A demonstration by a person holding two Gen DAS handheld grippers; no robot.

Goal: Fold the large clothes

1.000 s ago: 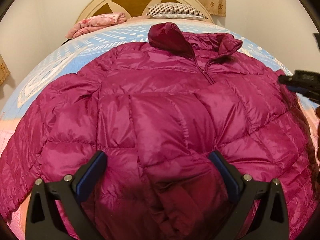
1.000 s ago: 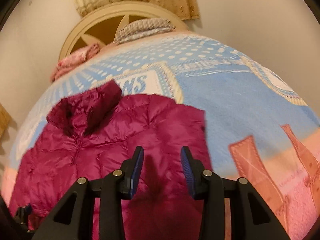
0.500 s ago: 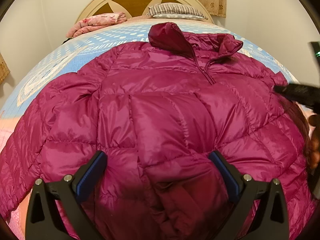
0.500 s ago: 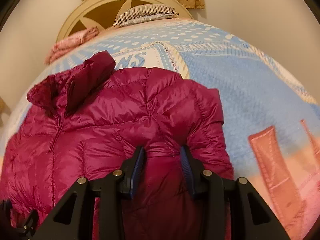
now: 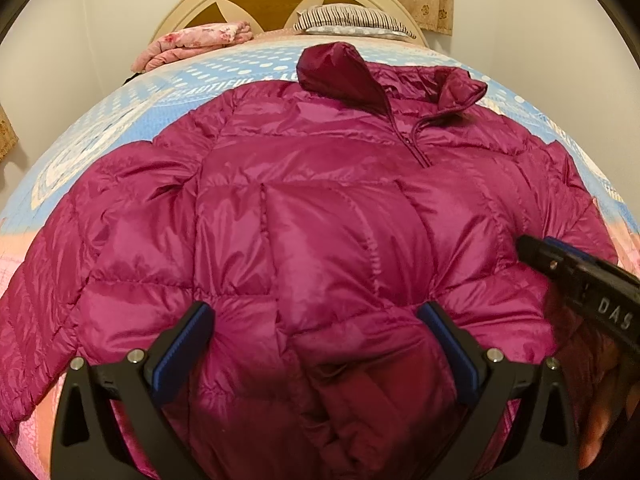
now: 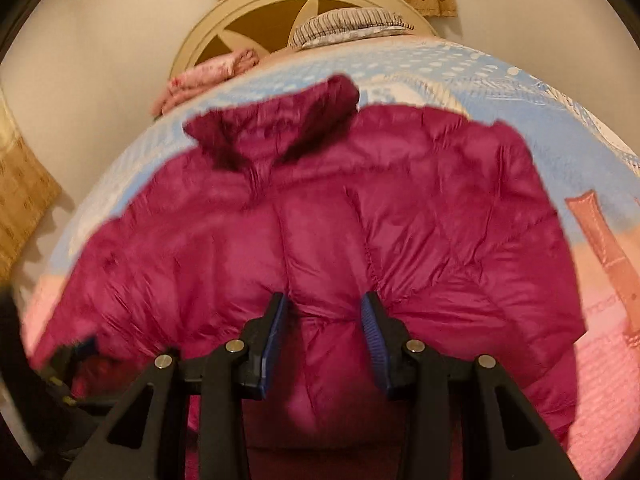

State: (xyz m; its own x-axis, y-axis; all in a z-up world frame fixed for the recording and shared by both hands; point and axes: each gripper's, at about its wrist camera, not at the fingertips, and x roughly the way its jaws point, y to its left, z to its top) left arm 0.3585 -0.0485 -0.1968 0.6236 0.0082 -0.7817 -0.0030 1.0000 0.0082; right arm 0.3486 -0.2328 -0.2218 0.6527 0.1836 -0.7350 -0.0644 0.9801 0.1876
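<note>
A magenta quilted puffer jacket [image 5: 320, 200] lies front up on the bed, with its collar [image 5: 352, 72] toward the headboard and its zip partly open. My left gripper [image 5: 316, 320] stands wide open over the lower front, where the puffy fabric bulges between its fingers without being pinched. My right gripper [image 6: 323, 316] hangs partly open low over the jacket [image 6: 400, 220], a ridge of fabric rising between its blue pads [image 6: 370, 320]. In the left wrist view the right gripper [image 5: 532, 248] reaches in over the jacket's right side.
A blue and pink printed bedspread [image 5: 120, 128] covers the bed. At the headboard [image 5: 260, 0] lie a folded pink floral blanket [image 5: 192, 40] and a striped pillow [image 5: 352, 20]. A hand [image 5: 600, 420] holds the right gripper. Walls close in on both sides.
My right gripper has swung from the bare bedspread leftward and down over the jacket's right side. The left gripper and the jacket have stayed put.
</note>
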